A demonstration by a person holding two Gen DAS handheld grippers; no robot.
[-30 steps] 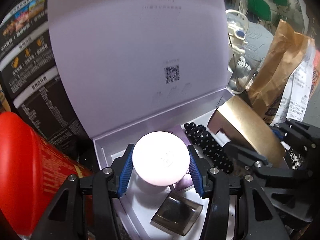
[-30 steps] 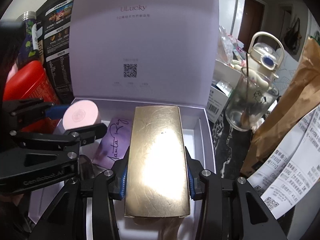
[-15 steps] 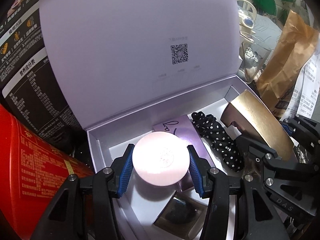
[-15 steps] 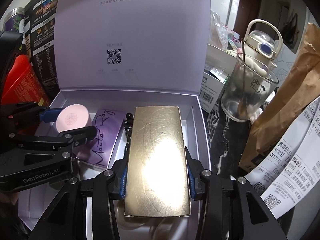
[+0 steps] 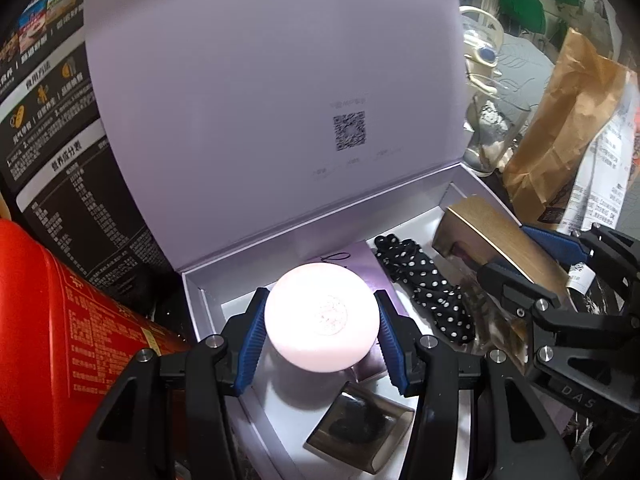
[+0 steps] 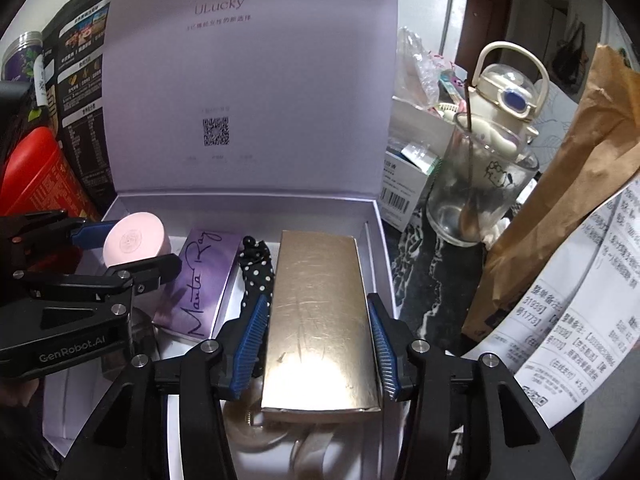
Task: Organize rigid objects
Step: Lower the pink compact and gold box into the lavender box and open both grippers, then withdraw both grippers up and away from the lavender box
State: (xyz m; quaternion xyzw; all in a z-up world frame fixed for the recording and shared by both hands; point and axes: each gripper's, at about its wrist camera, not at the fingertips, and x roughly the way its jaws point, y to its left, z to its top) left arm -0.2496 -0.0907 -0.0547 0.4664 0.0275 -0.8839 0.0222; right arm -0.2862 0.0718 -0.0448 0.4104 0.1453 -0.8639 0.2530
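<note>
My left gripper (image 5: 320, 326) is shut on a round pink jar (image 5: 321, 317) and holds it over the left part of an open lilac gift box (image 5: 208, 304). My right gripper (image 6: 318, 336) is shut on a flat gold box (image 6: 318, 320) and holds it over the right part of the same lilac box (image 6: 376, 248). The pink jar (image 6: 134, 242) and left gripper (image 6: 124, 256) show at the left of the right wrist view. The gold box (image 5: 496, 240) and right gripper (image 5: 532, 256) show at the right of the left wrist view.
Inside the box lie a purple "Manta Ray" carton (image 6: 200, 280), a black polka-dot scrunchie (image 5: 424, 284) and a dark square compact (image 5: 360, 428). The upright lid (image 6: 248, 88) walls the back. A red can (image 5: 60, 352), glass cup (image 6: 472, 196), brown paper bag (image 5: 560, 128) and receipts (image 6: 580, 320) crowd the sides.
Both grippers have drawn back a little from the box and its lid while holding their objects. More of the purple carton and the scrunchie now shows.
</note>
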